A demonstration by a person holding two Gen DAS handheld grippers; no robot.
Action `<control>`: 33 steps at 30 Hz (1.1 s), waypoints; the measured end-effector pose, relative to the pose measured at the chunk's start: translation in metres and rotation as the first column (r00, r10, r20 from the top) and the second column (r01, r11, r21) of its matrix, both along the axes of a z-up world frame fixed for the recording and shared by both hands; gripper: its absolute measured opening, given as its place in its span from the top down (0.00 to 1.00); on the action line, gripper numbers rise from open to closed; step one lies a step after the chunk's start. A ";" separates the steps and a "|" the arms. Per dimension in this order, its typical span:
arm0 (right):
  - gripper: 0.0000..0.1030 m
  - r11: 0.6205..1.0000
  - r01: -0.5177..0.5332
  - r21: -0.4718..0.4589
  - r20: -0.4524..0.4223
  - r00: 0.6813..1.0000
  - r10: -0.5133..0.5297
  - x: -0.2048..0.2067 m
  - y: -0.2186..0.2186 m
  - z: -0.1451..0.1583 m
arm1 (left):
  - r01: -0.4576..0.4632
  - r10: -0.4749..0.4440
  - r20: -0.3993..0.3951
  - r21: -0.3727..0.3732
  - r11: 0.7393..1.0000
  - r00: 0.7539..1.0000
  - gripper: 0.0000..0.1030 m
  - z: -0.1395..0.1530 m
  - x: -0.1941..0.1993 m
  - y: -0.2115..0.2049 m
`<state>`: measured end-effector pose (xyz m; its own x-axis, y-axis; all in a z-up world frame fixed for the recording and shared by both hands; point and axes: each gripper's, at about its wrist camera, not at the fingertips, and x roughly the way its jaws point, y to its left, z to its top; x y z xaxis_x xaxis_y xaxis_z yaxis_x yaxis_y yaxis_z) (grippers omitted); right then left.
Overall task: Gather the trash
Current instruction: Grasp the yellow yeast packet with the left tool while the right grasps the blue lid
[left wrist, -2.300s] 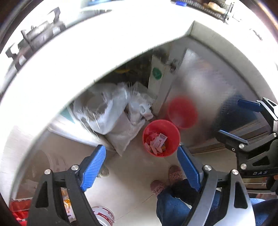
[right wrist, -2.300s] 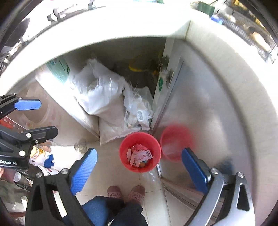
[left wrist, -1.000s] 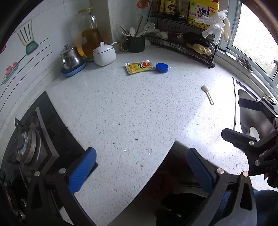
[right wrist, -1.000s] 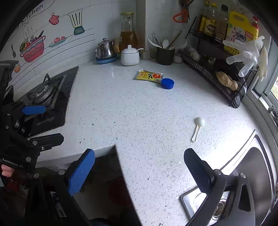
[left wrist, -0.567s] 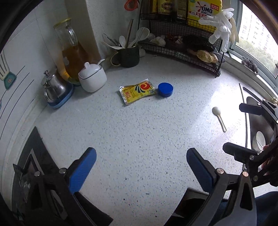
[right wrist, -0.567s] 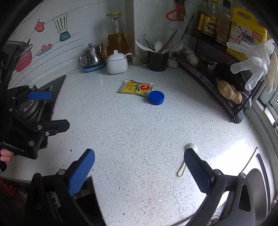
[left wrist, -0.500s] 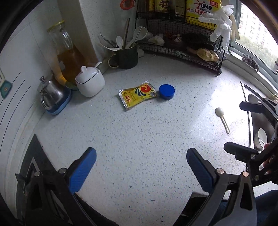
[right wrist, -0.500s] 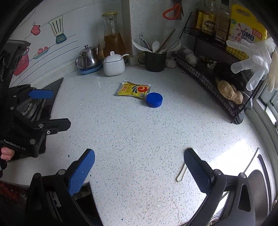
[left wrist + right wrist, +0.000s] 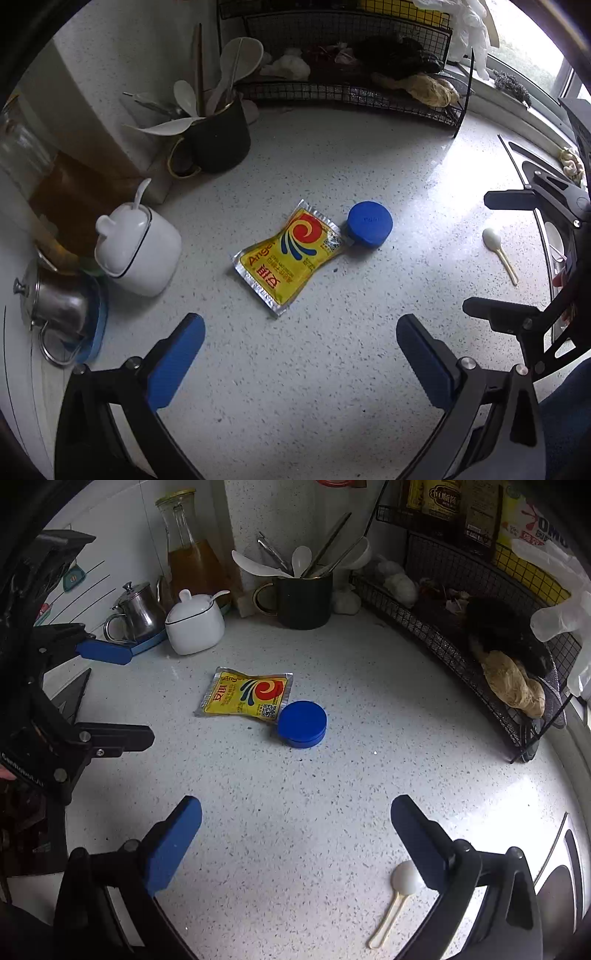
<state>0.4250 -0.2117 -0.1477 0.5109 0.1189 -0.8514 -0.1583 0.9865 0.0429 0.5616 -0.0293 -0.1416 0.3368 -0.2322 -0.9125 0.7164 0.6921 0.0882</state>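
A yellow foil packet [image 9: 289, 255] [image 9: 246, 696] lies flat on the speckled counter [image 9: 295, 369], its corner touching a round blue lid [image 9: 369, 223] [image 9: 302, 722]. A small white plastic scoop [image 9: 498, 249] [image 9: 396, 898] lies to the right. My left gripper [image 9: 301, 354] is open and empty, hovering just short of the packet. My right gripper [image 9: 295, 840] is open and empty, short of the lid, with the scoop by its right finger. Each gripper shows at the edge of the other's view.
At the back stand a white sugar pot [image 9: 138, 248] [image 9: 195, 622], a steel kettle [image 9: 138, 609], an oil carafe [image 9: 194, 561], a black mug of utensils [image 9: 304, 594] and a wire rack [image 9: 480, 635]. A sink [image 9: 561, 882] is at right, a stove [image 9: 66, 698] at left.
Both grippers came up from the red bin on the floor to the counter and moved in towards the packet and lid, which now look larger and nearer. Both stayed open.
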 end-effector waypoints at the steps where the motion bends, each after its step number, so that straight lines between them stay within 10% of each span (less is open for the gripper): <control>1: 0.01 1.000 -0.007 -0.002 -0.002 1.000 0.006 0.005 0.000 -0.002 | 0.027 -0.027 -0.008 0.000 1.000 1.000 0.00 -0.003 0.006 -0.003; 22: 0.01 0.999 -0.040 0.021 -0.106 0.994 0.042 0.055 -0.016 -0.053 | 0.278 -0.268 -0.153 0.048 0.959 0.951 0.02 -0.084 0.081 -0.055; 28: 0.01 0.998 -0.042 0.040 -0.111 0.993 0.047 0.062 -0.018 -0.056 | 0.204 -0.201 -0.132 0.009 0.979 0.971 0.53 -0.072 0.082 -0.051; 33: 0.01 0.994 -0.093 0.051 -0.089 0.991 0.097 0.067 -0.012 -0.055 | 0.113 -0.111 -0.135 0.009 0.994 0.985 0.58 -0.071 0.070 -0.043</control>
<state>0.4923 -0.2242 -0.2030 0.4160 0.2038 -0.8862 -0.2443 0.9638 0.1070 0.6319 -0.0723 -0.2124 0.1841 -0.2463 -0.9515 0.7953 0.6062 -0.0031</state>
